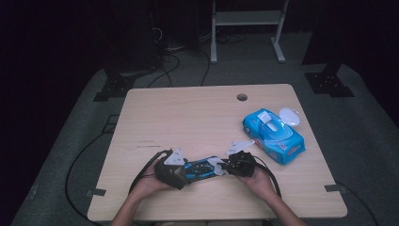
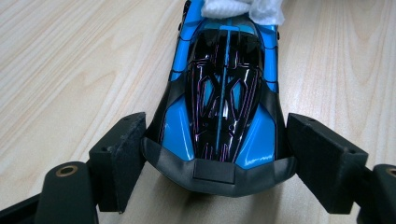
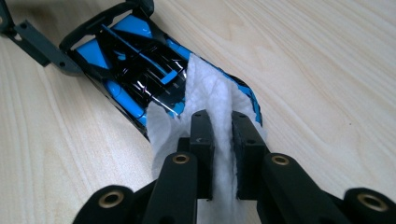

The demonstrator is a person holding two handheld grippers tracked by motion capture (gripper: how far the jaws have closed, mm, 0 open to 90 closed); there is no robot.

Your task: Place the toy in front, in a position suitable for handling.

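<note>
So there's one toy car (image 1: 201,168), blue and black, lying on the light wooden table (image 1: 188,117) near the front edge, right between the two hands. The left hand-held gripper (image 1: 181,175) has it by one end: in the left gripper view the car (image 2: 223,93) sits between the two black pads (image 2: 122,154), and both pads look to be pressing against its sides (jaws spread fairly wide, since the car body is wide there).

The right hand-held gripper (image 1: 225,167) is at the other end with its jaws pinched nearly together on one white wipe (image 3: 212,100). In the right gripper view the wipe is bunched up between the pads and lies draped over the car's (image 3: 135,60) end, touching the bodywork.

Off to the right on the table, well apart from the car, is one blue pack of wipes (image 1: 274,135) with its round lid (image 1: 290,116) flipped open. There's also a single small round hole (image 1: 242,97) in the tabletop near the far edge.

Count: two grippers, one car, one loose wipe, one pack.
</note>
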